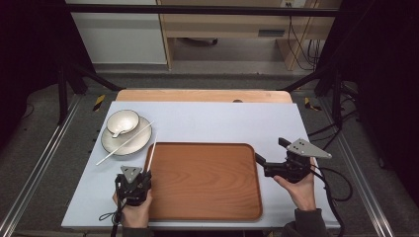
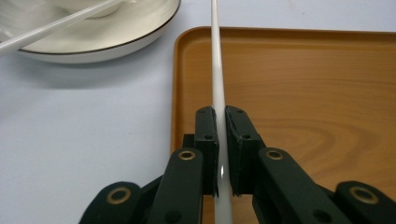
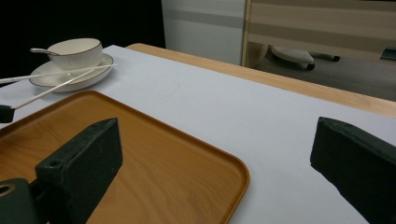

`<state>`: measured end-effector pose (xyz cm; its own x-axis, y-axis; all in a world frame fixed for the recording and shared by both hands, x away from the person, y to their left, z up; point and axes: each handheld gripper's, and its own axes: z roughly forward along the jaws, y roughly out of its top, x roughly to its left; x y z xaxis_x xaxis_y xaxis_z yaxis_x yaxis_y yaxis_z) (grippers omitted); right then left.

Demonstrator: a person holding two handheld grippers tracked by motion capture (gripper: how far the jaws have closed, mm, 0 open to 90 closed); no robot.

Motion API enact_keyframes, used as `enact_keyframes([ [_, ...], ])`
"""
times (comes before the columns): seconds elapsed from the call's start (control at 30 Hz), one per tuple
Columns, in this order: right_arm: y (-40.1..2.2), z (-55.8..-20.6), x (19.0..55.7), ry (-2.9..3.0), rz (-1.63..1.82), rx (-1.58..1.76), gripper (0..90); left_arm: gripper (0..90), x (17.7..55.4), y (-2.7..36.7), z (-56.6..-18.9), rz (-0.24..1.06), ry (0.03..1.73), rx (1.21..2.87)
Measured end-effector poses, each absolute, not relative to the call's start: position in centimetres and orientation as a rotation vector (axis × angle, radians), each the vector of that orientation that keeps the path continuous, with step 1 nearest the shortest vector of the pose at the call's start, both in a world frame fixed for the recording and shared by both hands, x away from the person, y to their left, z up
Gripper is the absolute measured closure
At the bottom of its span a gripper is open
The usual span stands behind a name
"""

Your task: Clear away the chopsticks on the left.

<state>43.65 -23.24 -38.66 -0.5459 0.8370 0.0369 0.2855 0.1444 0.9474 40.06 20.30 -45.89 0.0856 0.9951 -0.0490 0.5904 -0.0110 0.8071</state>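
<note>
The tray (image 1: pixel 205 180) lies near the table's front edge, the plate (image 1: pixel 126 139) behind its left corner.

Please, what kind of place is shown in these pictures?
Probably a lab recording station, not a dining room: a black metal frame surrounds the white-covered wooden table, loose black cables hang behind, and the dishes look staged.

In the lower left of the high view the left claw (image 1: pixel 134 174), gripped by the left hand (image 1: pixel 132 211), points up the frame with its jaws pinched nearly together, while at the right the right claw (image 1: pixel 267 157), held in the right hand (image 1: pixel 300 189), aims left with its jaws spread wide.
</note>
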Motion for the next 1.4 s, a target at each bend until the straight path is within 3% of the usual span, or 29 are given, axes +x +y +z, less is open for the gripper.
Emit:
enact_keyframes([
  [0.87, -23.1, -38.8, 43.7, 1.923, 1.398, 1.07, 2.7, 83.2, 39.1, 19.6, -48.1, 0.744, 1.648, 1.718],
  [0.97, -23.1, -38.8, 43.7, 1.924, 1.398, 1.068, 2.7, 75.7, 39.2, 19.5, -48.1, 0.743, 1.646, 1.718],
  [1.4, -23.1, -38.8, 43.7, 1.922, 1.401, 1.072, 2.7, 60.9, 39.3, 20.0, -46.0, 0.699, 1.522, 1.732],
])
